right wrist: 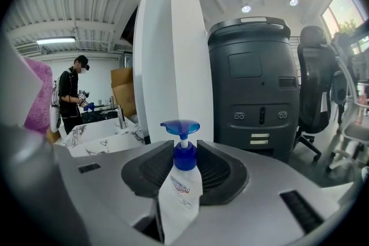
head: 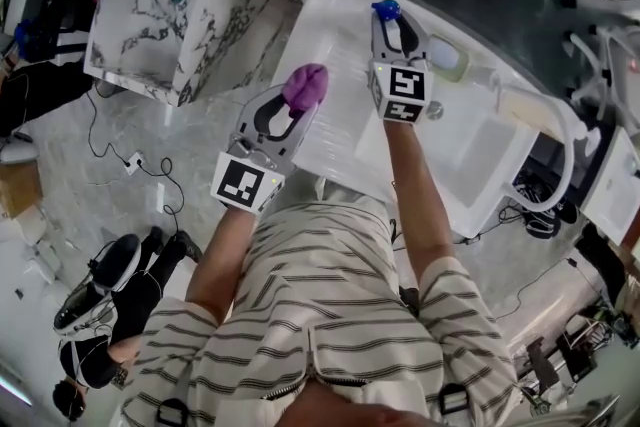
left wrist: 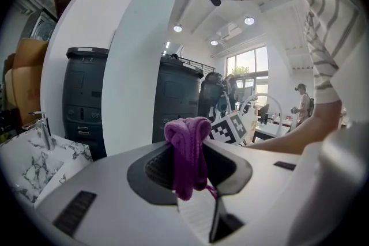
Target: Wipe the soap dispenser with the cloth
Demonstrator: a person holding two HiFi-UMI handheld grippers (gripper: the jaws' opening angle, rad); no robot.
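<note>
My right gripper (head: 393, 23) is shut on a soap dispenser (right wrist: 181, 190), a white bottle with a blue pump head (head: 386, 10), held upright between the jaws over the white sink unit (head: 340, 95). My left gripper (head: 296, 107) is shut on a bunched purple cloth (head: 305, 86), which sticks up above its jaws and hangs down between them (left wrist: 188, 152). The cloth is to the left of the dispenser and apart from it. In the right gripper view the cloth (right wrist: 38, 95) shows at the left edge.
A white basin (head: 470, 155) with a curved tap (head: 560, 130) lies to the right. A marble-patterned sink block (head: 165, 15) stands at the upper left. Dark cabinets (right wrist: 256, 83) and an office chair (right wrist: 320, 95) stand beyond. Another person (right wrist: 72, 98) stands far left.
</note>
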